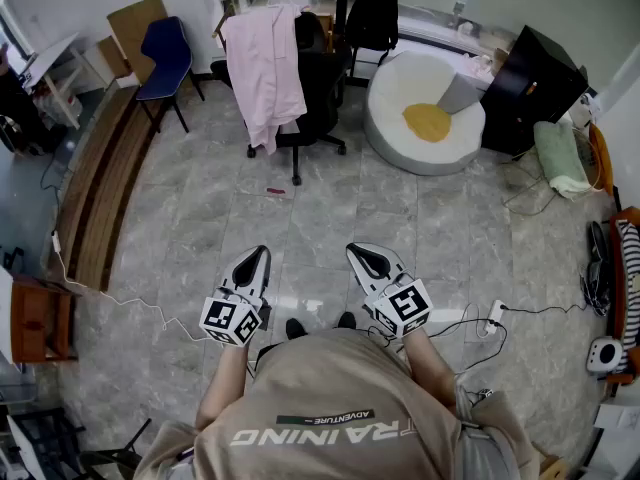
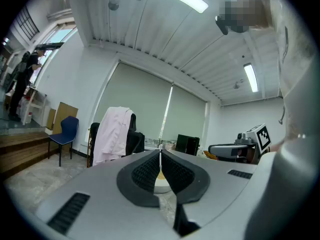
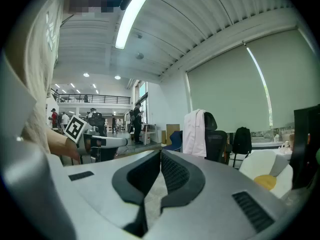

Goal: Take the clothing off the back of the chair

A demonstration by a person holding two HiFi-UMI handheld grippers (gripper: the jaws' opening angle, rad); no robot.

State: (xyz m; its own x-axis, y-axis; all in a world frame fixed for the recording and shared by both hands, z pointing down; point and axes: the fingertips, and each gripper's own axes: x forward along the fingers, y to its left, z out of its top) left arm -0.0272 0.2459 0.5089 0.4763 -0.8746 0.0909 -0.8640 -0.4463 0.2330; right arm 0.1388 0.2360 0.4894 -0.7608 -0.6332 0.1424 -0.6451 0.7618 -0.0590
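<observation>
Head view first: I'm standing on a grey stone-tile floor [image 1: 330, 218] in a big open room, with a wooden bench [image 1: 105, 188] along one side and a round white cushion [image 1: 425, 113] further off. I'm holding my left gripper [image 1: 262, 252] and right gripper [image 1: 353, 251] out in front of me, side by side and about level, both pinched closed and gripping nothing. The pink shirt [image 1: 262, 68] is draped over the back of the black office chair [image 1: 320, 83], well apart from both grippers, straight across the floor. Counting stuff: one pink shirt, one office chair, one blue chair [image 1: 165, 53] off beside it, one black backpack [image 1: 372, 18] behind. Left gripper view: my left gripper [image 2: 160, 156] is showing its pads meeting at the tips, empty, and the shirt [image 2: 112, 134] is hanging on the chair a little to the left of the jaw line, with the blue chair [image 2: 65, 131] beyond it. Right gripper view: my right gripper [image 3: 161, 156] is closed tight too, nothing in it, and the shirt [image 3: 194, 133] is sitting on the chair [image 3: 217, 139] just right of the tips, far away, backpack [image 3: 242, 140] further right.
</observation>
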